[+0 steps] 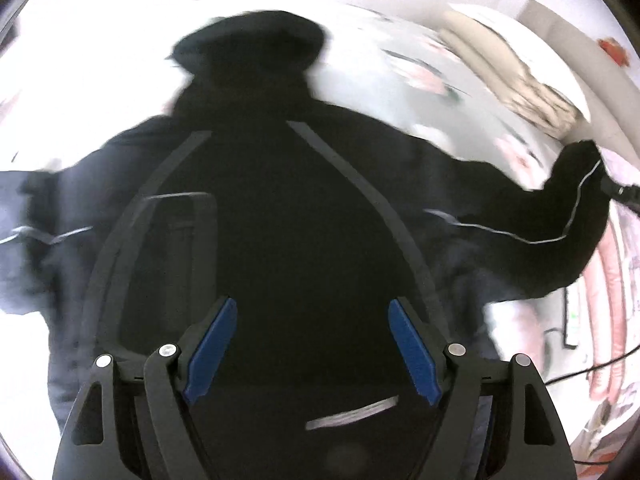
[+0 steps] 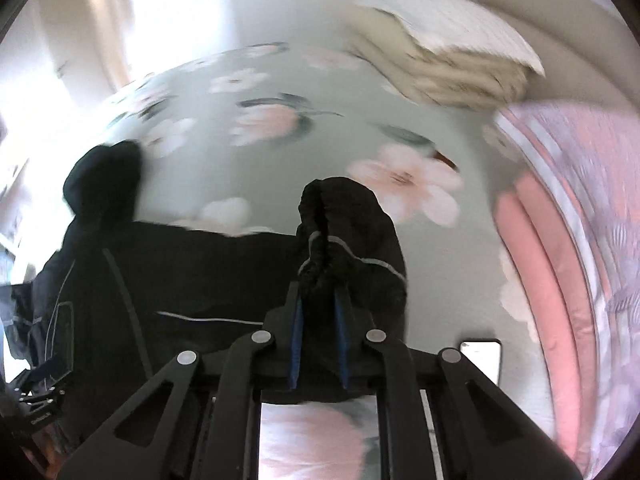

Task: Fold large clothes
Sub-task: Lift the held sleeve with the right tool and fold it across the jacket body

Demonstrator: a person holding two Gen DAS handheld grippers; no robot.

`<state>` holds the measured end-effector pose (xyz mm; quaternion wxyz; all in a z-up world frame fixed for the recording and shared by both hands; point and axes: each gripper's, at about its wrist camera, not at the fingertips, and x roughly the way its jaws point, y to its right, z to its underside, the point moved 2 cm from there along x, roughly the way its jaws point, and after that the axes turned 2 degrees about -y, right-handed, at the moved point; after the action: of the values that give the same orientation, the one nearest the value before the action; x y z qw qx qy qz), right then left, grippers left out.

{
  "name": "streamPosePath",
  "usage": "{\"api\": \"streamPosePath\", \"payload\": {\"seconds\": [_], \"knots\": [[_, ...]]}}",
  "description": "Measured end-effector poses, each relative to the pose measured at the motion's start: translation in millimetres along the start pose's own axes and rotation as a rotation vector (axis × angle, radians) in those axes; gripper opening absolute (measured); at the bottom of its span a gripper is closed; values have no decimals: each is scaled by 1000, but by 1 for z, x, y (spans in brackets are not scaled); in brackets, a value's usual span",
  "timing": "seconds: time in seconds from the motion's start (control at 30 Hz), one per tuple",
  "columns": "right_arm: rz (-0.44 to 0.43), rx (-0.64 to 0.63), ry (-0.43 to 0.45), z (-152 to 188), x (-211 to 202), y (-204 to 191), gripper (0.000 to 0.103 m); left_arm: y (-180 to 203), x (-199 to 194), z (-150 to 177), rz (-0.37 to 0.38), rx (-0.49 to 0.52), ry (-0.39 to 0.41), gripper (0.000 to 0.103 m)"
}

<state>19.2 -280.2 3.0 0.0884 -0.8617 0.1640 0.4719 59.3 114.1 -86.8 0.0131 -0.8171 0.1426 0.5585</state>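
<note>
- Your right gripper [image 2: 318, 280] is clenched on the sleeve cuff [image 2: 340, 220] of the black jacket [image 2: 180, 272].
- Your left gripper [image 1: 310, 344] is released, hovering over the jacket's body.
- The sleeve runs left from the cuff to the body, laid across the floral bedsheet [image 2: 280, 120].
- A phone [image 2: 480, 354] lies just beside the cuff; folded bedding [image 2: 448, 56] is well apart.

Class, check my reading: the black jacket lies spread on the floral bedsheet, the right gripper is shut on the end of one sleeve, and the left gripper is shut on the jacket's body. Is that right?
One slip: the left gripper is open above the black jacket, gripping nothing, as the left wrist view shows. The right gripper is indeed shut on the sleeve, over the floral bedsheet.
</note>
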Motion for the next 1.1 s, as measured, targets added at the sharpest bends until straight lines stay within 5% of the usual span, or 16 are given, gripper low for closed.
{"api": "streamPosePath", "payload": {"seconds": [0.37, 0.53, 0.67, 0.87, 0.97, 1.1], "knots": [[-69, -318, 153, 3, -58, -279, 16, -201, -65, 12, -104, -165, 95, 80], [-182, -425, 134, 34, -44, -400, 16, -254, -72, 20, -119, -224, 99, 80], [-196, -540, 39, 87, 13, -489, 16, -279, -72, 32, -147, -241, 88, 80], [-190, -593, -173, 155, 109, -535, 17, -316, -60, 44, -153, -273, 60, 80], [-197, -591, -188, 163, 123, -531, 21, -324, -54, 48, -144, -280, 51, 80], [-266, -588, -233, 157, 126, -531, 51, -325, -50, 43, -124, -282, 47, 80]]}}
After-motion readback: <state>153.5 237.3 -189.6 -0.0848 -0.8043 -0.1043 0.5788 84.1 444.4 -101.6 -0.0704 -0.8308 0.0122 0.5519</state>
